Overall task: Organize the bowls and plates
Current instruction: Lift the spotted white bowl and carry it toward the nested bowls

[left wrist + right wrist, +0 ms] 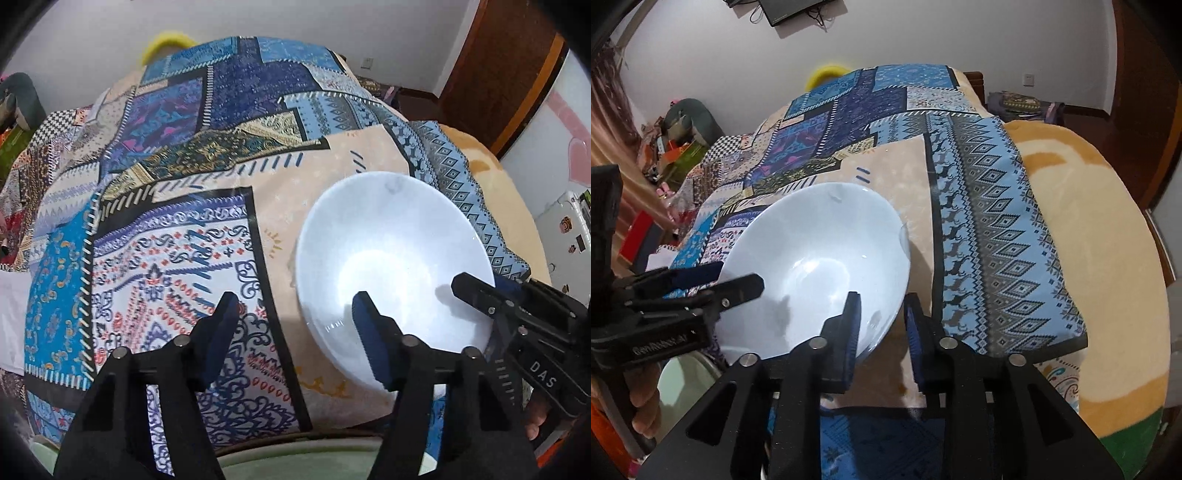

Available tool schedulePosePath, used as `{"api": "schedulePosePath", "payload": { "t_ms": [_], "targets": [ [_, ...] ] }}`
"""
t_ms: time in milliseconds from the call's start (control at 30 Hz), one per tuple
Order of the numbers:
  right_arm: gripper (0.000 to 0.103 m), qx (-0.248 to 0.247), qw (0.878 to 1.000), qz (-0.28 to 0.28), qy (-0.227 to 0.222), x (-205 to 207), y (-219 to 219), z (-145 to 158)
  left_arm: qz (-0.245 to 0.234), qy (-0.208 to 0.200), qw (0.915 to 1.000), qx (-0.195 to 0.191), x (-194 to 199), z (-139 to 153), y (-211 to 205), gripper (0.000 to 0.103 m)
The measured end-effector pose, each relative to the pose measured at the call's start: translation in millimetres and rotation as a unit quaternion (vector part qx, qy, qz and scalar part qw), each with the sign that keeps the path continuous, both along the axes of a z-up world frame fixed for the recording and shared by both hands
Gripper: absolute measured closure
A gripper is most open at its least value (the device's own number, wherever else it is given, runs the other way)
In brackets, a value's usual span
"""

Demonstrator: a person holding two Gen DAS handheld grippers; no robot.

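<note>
Furthest left, outside the left gripper's [295, 308] left finger, there is only patterned cloth [166, 258]; no other plates or bowls show on it. The left gripper is spread wide and holds nothing. The near-left rim of the white bowl [388, 251] falls between its fingers, with the right finger over the bowl's inside.

On the bowl's other side, the right gripper [882, 301] straddles the rim, one finger inside and one outside. Cloth shows between the rim and the outer pad, so it looks released rather than clamped.

The bowl sits upright on the cloth between the two tools. A pale green curved edge [332, 458] lies below both grippers (perhaps another dish; I cannot tell).

My judgement is that the sorting is at an early or middle point: one bowl is being handled, and no finished stack is in view.
</note>
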State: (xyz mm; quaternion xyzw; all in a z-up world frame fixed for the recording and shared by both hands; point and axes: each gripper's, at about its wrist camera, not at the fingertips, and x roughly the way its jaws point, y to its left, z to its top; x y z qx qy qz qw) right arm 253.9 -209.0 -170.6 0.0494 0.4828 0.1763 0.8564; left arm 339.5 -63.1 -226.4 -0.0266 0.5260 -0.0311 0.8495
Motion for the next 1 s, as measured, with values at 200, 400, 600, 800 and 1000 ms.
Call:
{"api": "schedulePosePath", "payload": {
  "t_ms": [200, 400, 600, 800, 1000],
  "targets": [
    [0.073, 0.018, 1.0, -0.014, 0.012, 8, -2, -10, -0.009, 0.02, 0.9996, -0.015, 8, -16, -4, 0.069],
    [0.086, 0.016, 1.0, -0.005, 0.004, 1, 6, -7, -0.028, 0.014, 0.9991, -0.03, 7, -17, -9, 0.088],
    [0.086, 0.023, 1.0, -0.007, 0.005, -8, 5, 0, -0.032, -0.002, 0.9994, -0.015, -2, -9, -13, 0.088],
    [0.086, 0.023, 1.0, -0.009, -0.012, -24, 6, 18, -0.035, -0.02, 0.9991, -0.017, -19, 12, -12, 0.088],
    [0.086, 0.025, 0.999, -0.009, -0.036, -43, 7, 43, -0.037, -0.045, 0.9982, -0.016, -40, 38, -12, 0.088]
  ]
}}
